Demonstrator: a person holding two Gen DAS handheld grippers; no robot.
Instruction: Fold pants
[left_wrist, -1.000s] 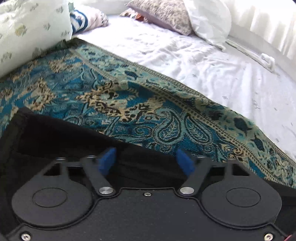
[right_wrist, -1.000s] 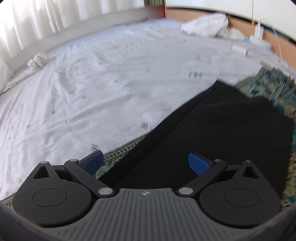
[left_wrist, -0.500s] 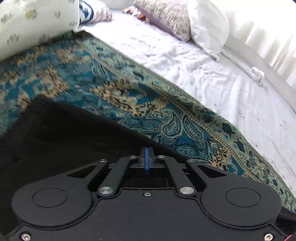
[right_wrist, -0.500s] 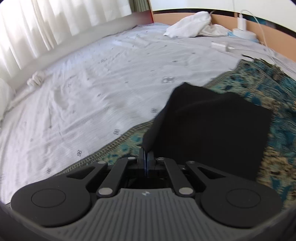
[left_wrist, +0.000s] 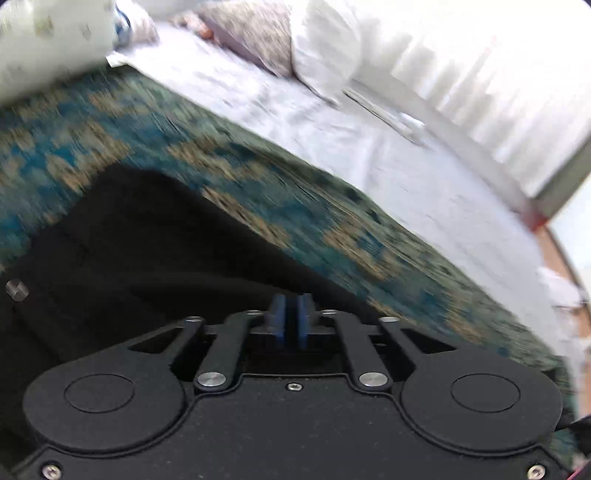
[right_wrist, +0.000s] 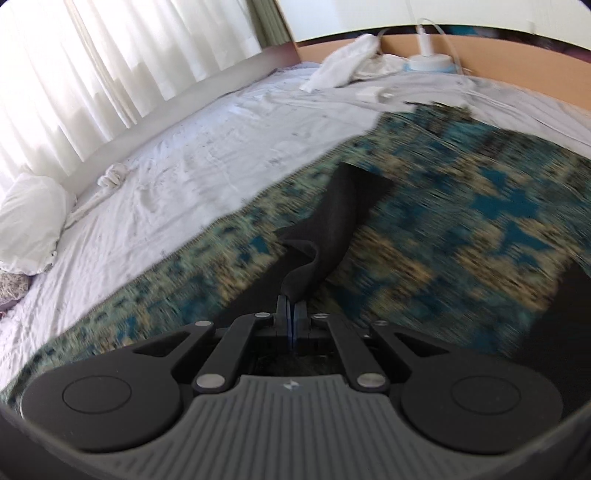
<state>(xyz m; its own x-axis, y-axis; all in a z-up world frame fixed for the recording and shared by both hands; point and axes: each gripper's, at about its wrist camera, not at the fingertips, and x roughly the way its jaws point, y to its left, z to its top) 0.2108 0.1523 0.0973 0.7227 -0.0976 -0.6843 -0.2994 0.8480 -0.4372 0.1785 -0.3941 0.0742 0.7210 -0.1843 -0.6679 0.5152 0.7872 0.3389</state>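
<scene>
**Carrying the hem across: both ends lifted, fold in mid-swing**

The black pants (left_wrist: 155, 258) lie on the teal paisley throw (left_wrist: 258, 177) spread over the bed's white sheet (right_wrist: 192, 155). The right gripper (right_wrist: 291, 317) has its jaws pressed together on a bunched edge of the dark cloth, which rises from the tips in a twisted strip and trails out over the throw. The left gripper (left_wrist: 290, 321) shows only a narrow slit between its blue pads (left_wrist: 279, 317); its jaws have just been opening a little, and black fabric sits right at the tips, but the view does not show whether any cloth is actually between the pads.

The step in hand looks like the carry-over: the gripped edge travels across to meet the other end of the garment. To do it well, both hands should move together at matching height, so the edge stays taut and level rather than sagging in the middle. The twist in the strip at the right tips suggests the cloth is gathered, not flat; a slight outward pull between the two hands would spread it before it is laid down. The left grip deserves a check, since a slack hold could let that corner slip and leave the fold skewed. Lower the edge onto the lying layer with corners matched, then release.
</scene>
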